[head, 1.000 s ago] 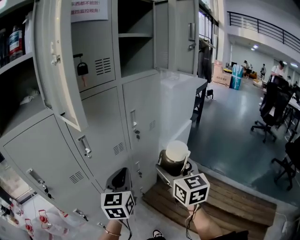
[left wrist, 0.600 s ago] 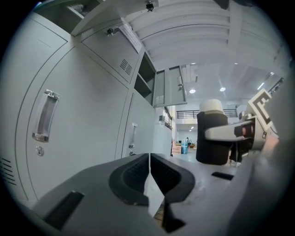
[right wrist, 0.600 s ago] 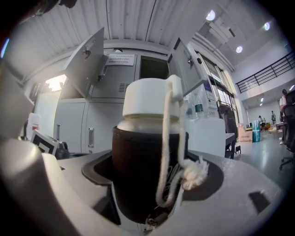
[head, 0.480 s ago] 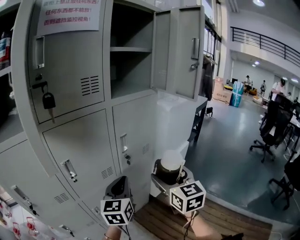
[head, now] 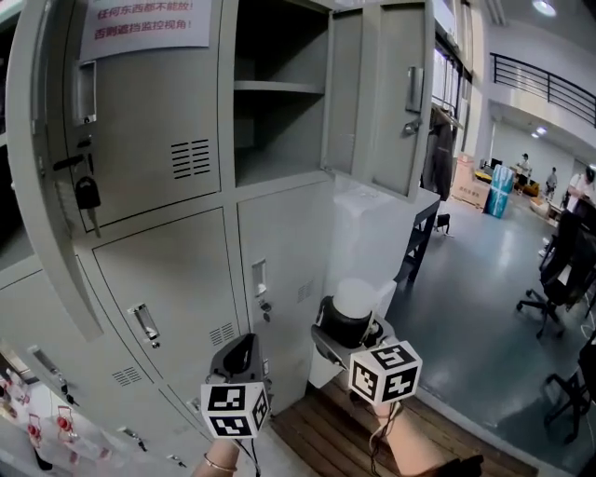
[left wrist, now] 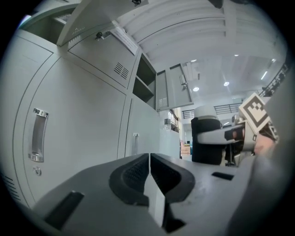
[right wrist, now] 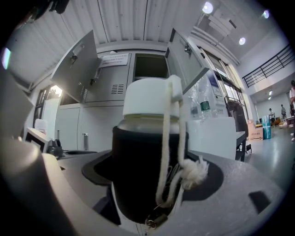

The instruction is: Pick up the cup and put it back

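Currently the cup (right wrist: 146, 152) sits upright between the two jaws of the right gripper (right wrist: 148, 203). The jaws are clamped on its dark body from both sides. Its white lid (right wrist: 148, 99) rises clear above the jaws. A white cord (right wrist: 171, 138) runs from the lid down the front of the cup and ends in a frayed knot just above the jaw pads.

Head view: the right gripper is held out in front of the person, with the cup at its far end and the marker cube (head: 385, 373) nearer the hand. The cup is in the air, in front of the lower doors of the grey lockers (head: 177, 270). It is below the open compartment (head: 279, 121), whose door (head: 391, 93) stands swung out to the right. A white cabinet (head: 382, 233) stands just behind the cup. Wooden decking (head: 321, 430) lies beneath both grippers.

The left gripper (head: 237, 356) is to the left of the cup and apart from it. It points at a lower locker door. Its own view shows the jaws pressed together along one seam, with nothing between them. The same view shows the cup off to the right, gripped by the other tool.

Other items noted: a paper notice (head: 149, 23) on an upper locker door and a padlock (head: 87, 196) hanging at the left. Office chairs (head: 557, 270) stand well away across the floor on the right. Plastic bottles (right wrist: 205, 99) stand on the white cabinet, seen in the right gripper view.
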A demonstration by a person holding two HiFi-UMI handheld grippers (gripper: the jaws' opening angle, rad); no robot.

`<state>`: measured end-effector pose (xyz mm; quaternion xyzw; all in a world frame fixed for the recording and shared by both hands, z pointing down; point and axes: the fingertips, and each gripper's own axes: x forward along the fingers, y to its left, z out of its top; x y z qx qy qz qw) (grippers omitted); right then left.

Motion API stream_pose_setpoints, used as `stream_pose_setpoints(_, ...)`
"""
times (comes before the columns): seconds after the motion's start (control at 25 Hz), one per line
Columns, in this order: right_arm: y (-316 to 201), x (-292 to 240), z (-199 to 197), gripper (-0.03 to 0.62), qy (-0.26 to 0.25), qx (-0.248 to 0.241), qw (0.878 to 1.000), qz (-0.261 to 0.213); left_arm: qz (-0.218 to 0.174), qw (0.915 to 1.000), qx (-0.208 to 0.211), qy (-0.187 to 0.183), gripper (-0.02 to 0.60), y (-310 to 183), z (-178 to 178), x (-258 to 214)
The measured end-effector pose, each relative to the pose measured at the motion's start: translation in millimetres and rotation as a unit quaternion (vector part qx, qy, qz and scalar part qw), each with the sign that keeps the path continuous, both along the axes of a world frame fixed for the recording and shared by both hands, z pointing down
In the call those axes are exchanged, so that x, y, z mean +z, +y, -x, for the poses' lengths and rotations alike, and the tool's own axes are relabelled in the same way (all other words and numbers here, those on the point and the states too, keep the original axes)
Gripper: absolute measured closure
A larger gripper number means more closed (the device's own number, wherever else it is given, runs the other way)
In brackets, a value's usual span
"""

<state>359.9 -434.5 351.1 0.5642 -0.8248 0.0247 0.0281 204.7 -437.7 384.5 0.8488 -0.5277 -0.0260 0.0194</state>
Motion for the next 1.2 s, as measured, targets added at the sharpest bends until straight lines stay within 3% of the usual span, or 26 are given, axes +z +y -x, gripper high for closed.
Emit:
stream_pose_setpoints(0.36, -24.4, -12.2, -22.3, 0.181, -0.007, -0.059, 0.998, 0.000, -0.001, 0.9969, -0.079, 0.001, 0.568, -6.5, -6.0, -14.3)
stream_pose_setpoints(0.92, -39.0, -13.2, -15.5, 0.181, 0.001, -0.090, 0.996, -0.004, -0.015, 0.9927, -0.119, -0.004, 0.568, -2.7, 0.4, -26.8)
stream_pose_setpoints(1.2, -42.5, -31.3, -12.5, 0.181, -0.006, -0.107, 0.994, 0.001, -0.014, 0.9921, -0.121, -0.029, 0.568, -4.9, 6.0, -30.0)
